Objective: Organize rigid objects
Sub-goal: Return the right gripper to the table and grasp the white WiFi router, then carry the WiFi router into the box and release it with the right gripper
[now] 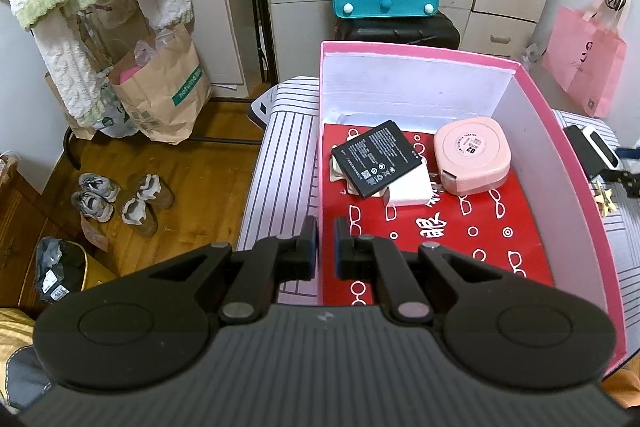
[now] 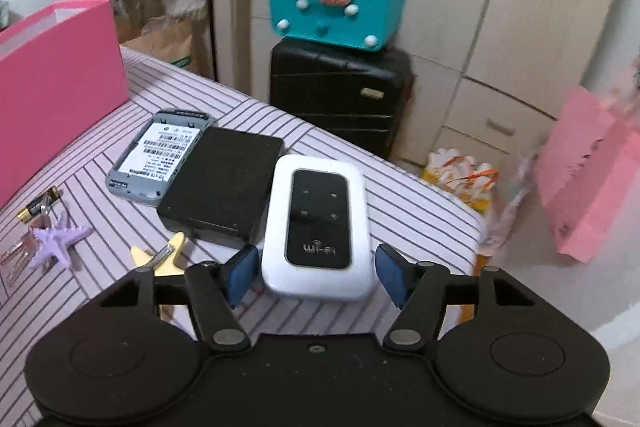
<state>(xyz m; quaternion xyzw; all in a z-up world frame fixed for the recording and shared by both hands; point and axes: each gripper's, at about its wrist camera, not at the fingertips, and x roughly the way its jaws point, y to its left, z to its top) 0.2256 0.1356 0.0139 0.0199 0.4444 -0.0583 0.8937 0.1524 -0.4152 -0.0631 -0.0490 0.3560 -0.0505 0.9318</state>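
Pink box (image 1: 560,131), left on the striped bed (image 2: 360,163): already loaded with a pink case (image 1: 472,157), a battery (image 1: 376,157) and a white block (image 1: 410,193). Left gripper (image 1: 326,247) fingers are clenched on its near left wall.

Still outside: black slab (image 2: 224,183), grey shell (image 2: 160,157), star clips (image 2: 56,241).

Wi-Fi router (image 2: 318,227) is bracketed by the released right gripper (image 2: 316,269); long axis near-far, logo end near.

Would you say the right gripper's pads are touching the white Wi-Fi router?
Apart: the right wrist view shows striped cloth between each of the right gripper pads and the white Wi-Fi router.
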